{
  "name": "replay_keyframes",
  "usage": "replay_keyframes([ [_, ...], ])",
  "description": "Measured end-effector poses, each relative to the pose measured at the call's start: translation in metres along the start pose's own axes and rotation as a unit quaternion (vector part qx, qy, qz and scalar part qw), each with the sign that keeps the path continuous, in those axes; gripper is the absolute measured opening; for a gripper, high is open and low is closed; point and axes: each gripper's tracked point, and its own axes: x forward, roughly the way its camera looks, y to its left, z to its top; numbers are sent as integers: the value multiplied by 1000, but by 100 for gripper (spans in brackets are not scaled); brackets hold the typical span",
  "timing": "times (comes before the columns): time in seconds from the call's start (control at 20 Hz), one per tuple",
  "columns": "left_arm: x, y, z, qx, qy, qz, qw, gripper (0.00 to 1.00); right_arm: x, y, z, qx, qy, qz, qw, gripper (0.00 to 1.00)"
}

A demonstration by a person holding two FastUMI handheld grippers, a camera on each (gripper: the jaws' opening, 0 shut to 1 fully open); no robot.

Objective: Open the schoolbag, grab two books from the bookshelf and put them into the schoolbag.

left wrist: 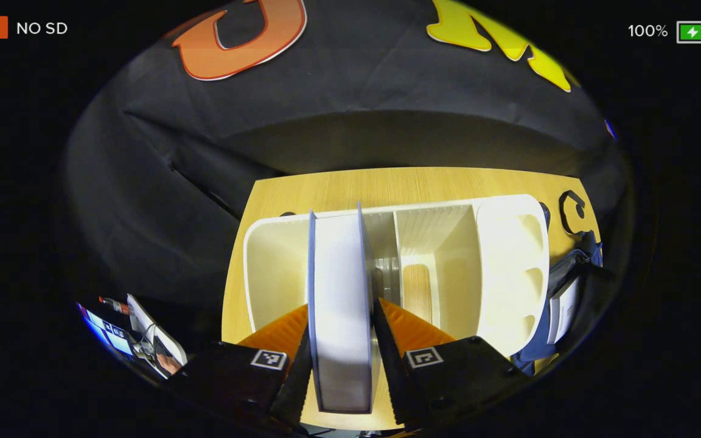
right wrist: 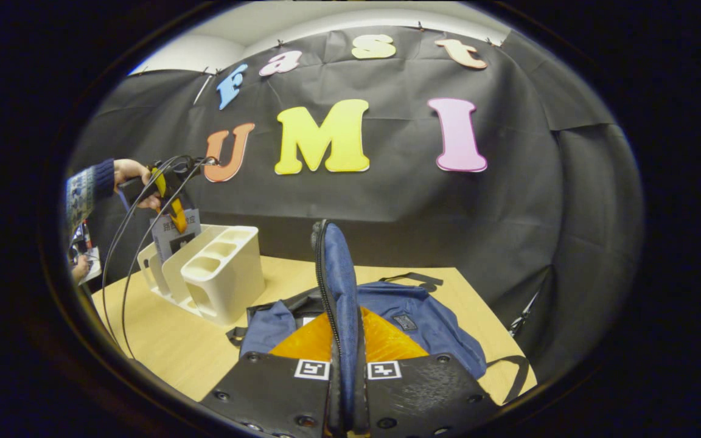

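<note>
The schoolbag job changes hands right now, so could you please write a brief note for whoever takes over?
Left hand-held gripper: shut on a book, held above the white bookshelf.
Right hand-held gripper: shut on the schoolbag's flap, holding it up.
The schoolbag lies on the table beside the bookshelf.
Done: bag opened, one book grabbed.
Left: put this book into the bag. I cannot tell whether another is already inside.

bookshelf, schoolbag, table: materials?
Bookshelf: looks like moulded plastic, cream, smooth with rounded corners. Schoolbag: blue woven fabric, probably nylon or polyester; it folds softly and has a zipper. Table: light wood-grain top, veneer or laminate, cannot tell which.
</note>
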Motion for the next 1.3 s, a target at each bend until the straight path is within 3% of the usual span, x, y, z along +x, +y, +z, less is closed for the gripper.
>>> replay_keyframes([
  [0.15, -4, -15, -7, -17, 9, -30, 999, 51, -1, 1, -1, -14, 4, -7, 1000, 8],
  [0.2, -6, -12, -12, -31, 16, -23, 999, 46, -1, 2, -1, -15, 5, -9, 1000, 8],
  [0.3, -11, -14, -20, -48, 22, -26, 998, 45, 0, 5, 0, -12, 5, -9, 1000, 8],
  [0.35, -16, -13, -25, -57, 20, -28, 998, 48, 1, 7, -2, -11, 6, -9, 1000, 8],
  [0.4, -24, -12, -31, -62, 21, -31, 997, 44, 1, 8, -2, -12, 6, -10, 1000, 8],
  [0.5, -39, -6, -38, -78, 9, -33, 996, 47, 2, 12, -3, -10, 6, -6, 1000, 8],
  [0.7, -76, 11, -63, -110, -23, -41, 993, 43, 9, 17, -3, -5, 8, -2, 1000, 8],
  [0.95, -113, 11, -120, -138, -47, -56, 988, 43, 19, 25, 6, -4, -4, 1, 1000, 8],
  [1.1, -124, -5, -166, -175, -54, -96, 978, 46, 23, 29, 7, 5, -9, 6, 1000, 8],
  [1.25, -131, -18, -204, -211, -57, -139, 966, 42, 25, 33, 5, 4, -2, 14, 1000, 8],
  [1.3, -134, -23, -216, -223, -56, -151, 961, 46, 26, 32, 6, 1, -1, 13, 1000, 7],
])
